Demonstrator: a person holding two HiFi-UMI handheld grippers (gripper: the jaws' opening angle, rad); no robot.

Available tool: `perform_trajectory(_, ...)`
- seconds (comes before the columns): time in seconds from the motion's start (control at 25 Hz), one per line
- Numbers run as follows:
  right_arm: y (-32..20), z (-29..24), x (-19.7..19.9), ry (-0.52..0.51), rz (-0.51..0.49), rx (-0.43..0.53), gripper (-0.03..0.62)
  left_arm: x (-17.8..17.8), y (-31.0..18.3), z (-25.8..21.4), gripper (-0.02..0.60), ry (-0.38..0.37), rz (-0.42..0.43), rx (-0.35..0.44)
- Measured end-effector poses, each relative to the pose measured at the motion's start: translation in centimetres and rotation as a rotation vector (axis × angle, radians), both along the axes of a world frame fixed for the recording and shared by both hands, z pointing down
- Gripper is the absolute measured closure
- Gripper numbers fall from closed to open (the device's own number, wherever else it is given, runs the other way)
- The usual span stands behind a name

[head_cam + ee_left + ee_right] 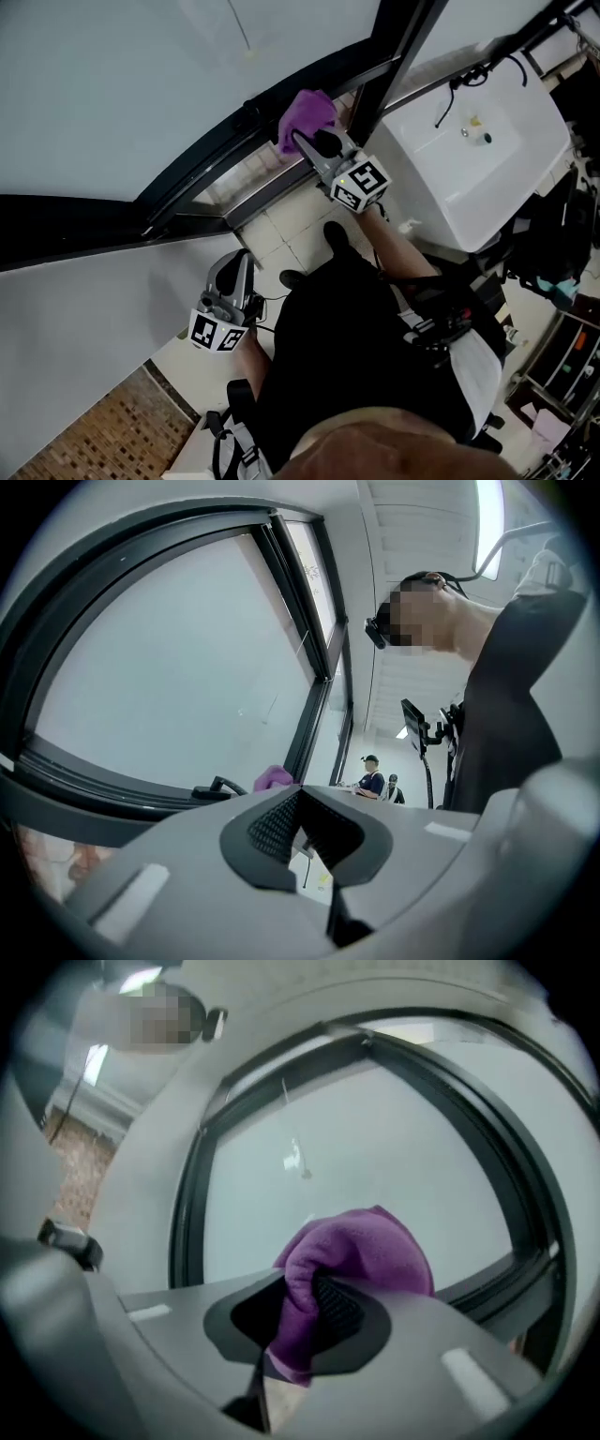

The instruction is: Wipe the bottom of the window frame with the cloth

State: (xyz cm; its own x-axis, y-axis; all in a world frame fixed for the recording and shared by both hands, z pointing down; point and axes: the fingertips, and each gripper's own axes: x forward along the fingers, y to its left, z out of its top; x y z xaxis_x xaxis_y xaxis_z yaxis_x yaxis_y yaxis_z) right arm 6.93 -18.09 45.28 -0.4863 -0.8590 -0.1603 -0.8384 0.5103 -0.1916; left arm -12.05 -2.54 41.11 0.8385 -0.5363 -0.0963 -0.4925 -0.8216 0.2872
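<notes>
My right gripper (314, 145) is shut on a purple cloth (306, 116), which is bunched up and pressed against the dark bottom rail of the window frame (225, 150). In the right gripper view the cloth (361, 1251) bulges out between the jaws, with the frosted pane and black frame (192, 1204) behind it. My left gripper (234, 277) hangs low beside the person's body, away from the window, jaws shut with nothing between them (309, 832). The purple cloth (274, 777) shows small in the left gripper view, on the frame rail.
A white sink (478, 159) with a tap stands right of the window. A black vertical mullion (389, 52) rises just right of the cloth. Tiled sill (281, 230) lies under the frame. Two people (375, 778) stand far off in the room.
</notes>
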Motion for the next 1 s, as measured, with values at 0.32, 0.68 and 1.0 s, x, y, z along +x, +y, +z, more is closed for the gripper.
perform_trajectory(0.32, -13.0, 4.9, -4.5, 0.770, -0.253, -0.117, 0.533, 1.7, 0.4, -0.3, 0.581, 0.001, -0.055, 0.013)
perform_trajectory(0.68, -5.6, 4.5, -4.3, 0.903, -0.519, 0.205, 0.533, 4.9, -1.4, 0.5, 0.581, 0.006, -0.107, 0.004)
perform_trajectory(1.0, 6.3, 7.2, -3.9, 0.892, -0.769, 0.260, 0.531, 10.1, -3.0, 0.8, 0.581, -0.012, -0.092, 0.002)
